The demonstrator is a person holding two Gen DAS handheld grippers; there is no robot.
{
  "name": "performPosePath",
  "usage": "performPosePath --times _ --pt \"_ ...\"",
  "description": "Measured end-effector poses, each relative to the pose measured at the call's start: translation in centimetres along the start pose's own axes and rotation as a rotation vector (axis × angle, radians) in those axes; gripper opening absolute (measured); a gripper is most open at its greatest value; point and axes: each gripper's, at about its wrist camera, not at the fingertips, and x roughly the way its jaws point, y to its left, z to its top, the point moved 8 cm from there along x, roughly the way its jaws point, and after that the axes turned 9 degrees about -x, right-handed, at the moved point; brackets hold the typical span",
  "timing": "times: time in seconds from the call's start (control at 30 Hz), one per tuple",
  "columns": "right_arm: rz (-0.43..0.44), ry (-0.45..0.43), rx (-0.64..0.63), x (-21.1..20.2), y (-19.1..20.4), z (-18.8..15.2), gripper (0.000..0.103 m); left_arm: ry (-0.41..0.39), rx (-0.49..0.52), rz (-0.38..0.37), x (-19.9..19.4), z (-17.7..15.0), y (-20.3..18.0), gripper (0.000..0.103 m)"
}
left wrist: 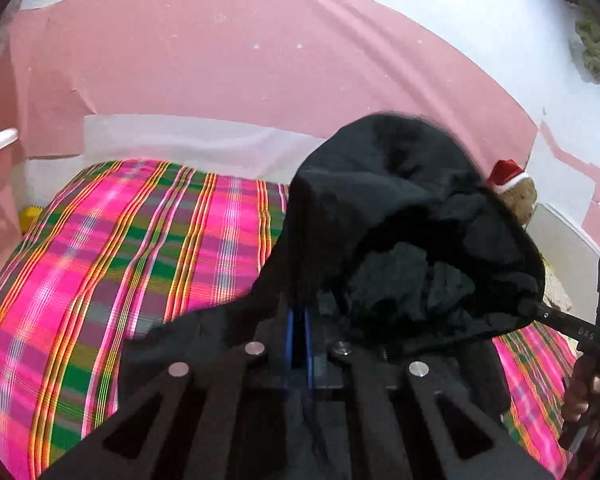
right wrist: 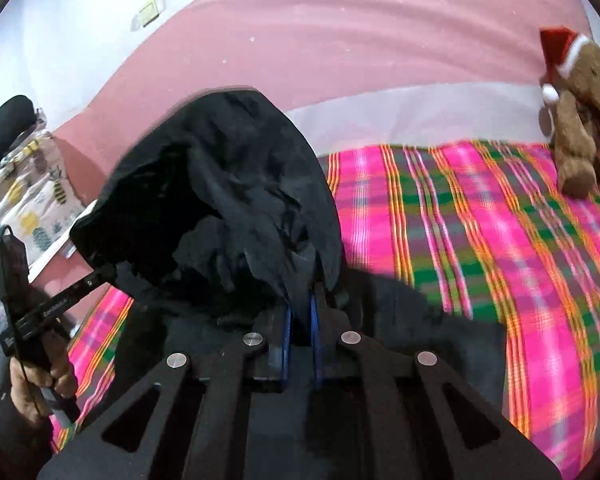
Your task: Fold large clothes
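Observation:
A large black garment (left wrist: 412, 232) hangs bunched between both grippers above the bed. My left gripper (left wrist: 298, 316) is shut on one edge of it; the blue fingers (left wrist: 308, 344) are pressed together with cloth between them. My right gripper (right wrist: 300, 308) is shut on another edge of the same black garment (right wrist: 220, 200). The right gripper also shows at the right of the left wrist view (left wrist: 540, 312), and the left gripper at the left of the right wrist view (right wrist: 100, 276). The cloth billows up and hides the fingertips.
A pink, green and orange plaid bedspread (left wrist: 100, 264) covers the bed (right wrist: 480, 240). A brown teddy bear with a red Santa hat (right wrist: 580, 120) sits at the far right of the bed. Pink wall behind. A patterned pillow (right wrist: 32, 184) lies at the left.

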Motion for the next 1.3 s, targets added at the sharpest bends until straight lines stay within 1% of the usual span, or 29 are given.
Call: performPosePath --times 0.1,0.23,0.33,0.4,0.43,0.47,0.53,0.6,0.63,0.67,0.7,0.73,0.8,0.87,0.93,0.97,1.0,1.03,1.1,1.13,1.17,1.23,1.27,1.3 --pt "0.017 0.039 0.024 -0.7 0.2 -3.7 0.008 0.024 -0.028 0.003 -1.4 -3.0 0.9 0.005" --pt "0.04 0.103 0.061 -0.9 -0.1 -7.7 0.008 0.082 -0.066 0.009 -2.5 -7.0 2.0 0.006" --pt "0.046 0.158 0.092 -0.9 -0.7 -10.5 0.008 0.127 -0.076 0.033 -3.2 -9.3 2.8 0.006" --pt "0.034 0.194 0.106 -1.2 -1.1 -12.2 0.009 0.161 -0.085 0.049 -4.2 -11.0 3.4 0.006" --pt "0.027 0.199 0.112 -1.4 -1.3 -12.8 0.01 0.176 -0.08 0.062 -4.7 -11.8 3.7 0.006" --pt "0.026 0.196 0.117 -1.7 -1.5 -13.2 0.015 0.181 -0.073 0.065 -5.3 -12.4 3.8 0.006" --pt "0.03 0.183 0.124 -2.3 -1.4 -13.2 0.016 0.178 -0.062 0.065 -6.7 -13.2 3.9 0.006" --pt "0.05 0.165 0.131 -2.5 -1.0 -12.4 0.021 0.163 -0.058 0.061 -7.5 -12.7 3.5 0.009" --pt "0.063 0.156 0.136 -2.6 -0.5 -12.1 0.029 0.149 -0.06 0.051 -7.7 -12.0 3.2 0.018" --pt "0.088 0.145 0.15 -2.4 -0.1 -11.6 0.04 0.135 -0.066 0.039 -7.7 -11.2 2.8 0.028" --pt "0.119 0.14 0.174 -2.0 0.3 -11.1 0.043 0.12 -0.079 0.03 -7.7 -10.5 2.4 0.056" --pt "0.148 0.14 0.198 -1.6 0.6 -10.8 0.045 0.104 -0.093 0.026 -7.4 -9.7 2.1 0.076" --pt "0.202 0.155 0.24 0.0 1.2 -10.2 0.045 0.089 -0.092 0.002 -6.4 -8.6 1.1 0.077" --pt "0.203 0.194 0.28 1.9 1.6 -10.4 0.045 0.113 -0.099 -0.001 -4.6 -8.2 0.3 0.077" --pt "0.249 0.234 0.333 3.7 2.1 -10.8 0.045 0.144 -0.105 -0.03 -2.9 -8.2 -0.7 0.077" --pt "0.261 0.259 0.364 4.7 2.1 -11.1 0.043 0.154 -0.101 -0.029 -2.4 -8.3 -1.1 0.076" --pt "0.259 0.252 0.365 4.9 2.2 -10.9 0.032 0.156 -0.094 -0.027 -2.1 -8.3 -1.5 0.076" --pt "0.248 0.237 0.348 4.8 2.4 -10.8 0.003 0.153 -0.086 -0.039 -2.0 -8.3 -1.9 0.076" --pt "0.234 0.192 0.316 3.7 2.8 -10.7 0.003 0.144 -0.073 -0.056 -2.1 -8.9 -2.3 0.076" --pt "0.225 0.183 0.302 3.2 2.8 -11.0 0.003 0.151 -0.066 -0.06 -2.1 -9.7 -2.2 0.076" --pt "0.206 0.184 0.293 3.1 2.7 -11.6 0.003 0.174 -0.057 -0.052 -1.7 -10.9 -1.9 0.075" --pt "0.183 0.215 0.306 3.8 2.2 -13.9 0.003 0.235 -0.057 -0.017 -0.3 -13.6 -1.1 0.068" --pt "0.17 0.238 0.314 4.4 1.9 -15.1 0.003 0.279 -0.072 0.008 0.6 -15.4 -0.3 0.066" --pt "0.165 0.251 0.325 5.0 1.6 -16.0 0.003 0.304 -0.092 0.015 1.3 -16.8 0.4 0.066"
